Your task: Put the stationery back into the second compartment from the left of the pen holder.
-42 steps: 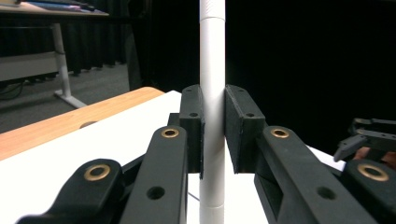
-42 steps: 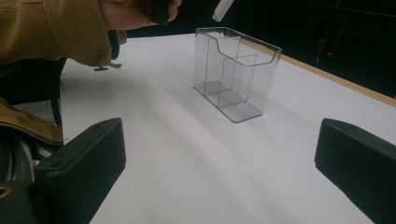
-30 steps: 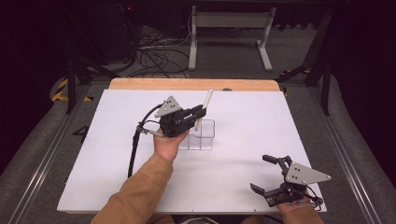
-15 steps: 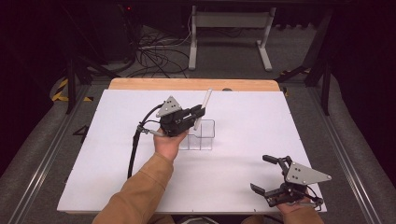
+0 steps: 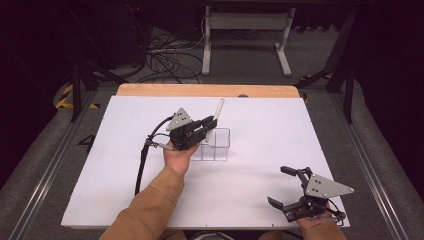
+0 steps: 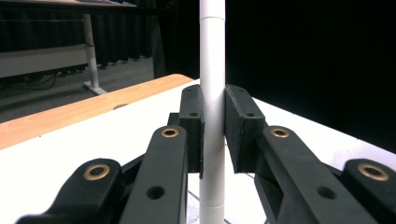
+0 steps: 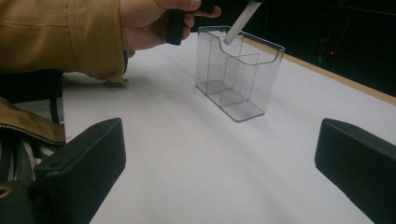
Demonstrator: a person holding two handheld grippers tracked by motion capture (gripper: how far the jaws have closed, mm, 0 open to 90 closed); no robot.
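Note:
A white stick (image 5: 218,107) is clamped between the pads of my left gripper (image 5: 209,122), which is shut on it. In the left gripper view the stick (image 6: 212,70) stands upright between the two jaws. It slants over a clear plastic box (image 5: 220,145) with several compartments, in the middle of the white table. In the right gripper view the stick's lower tip (image 7: 238,23) sits just inside the box's (image 7: 240,74) top rim at its far end. My right gripper (image 5: 277,186) rests near the table's front right corner, open with nothing between its jaws (image 7: 219,172).
The white sheet (image 5: 300,130) covers the table, with a wooden strip (image 5: 200,90) along the far edge. A tan sleeve (image 7: 56,32) and hand reach in from the front left. Cables and a desk frame stand on the floor beyond.
The left gripper with the stick has sunk very slightly toward the box. The right gripper has not moved.

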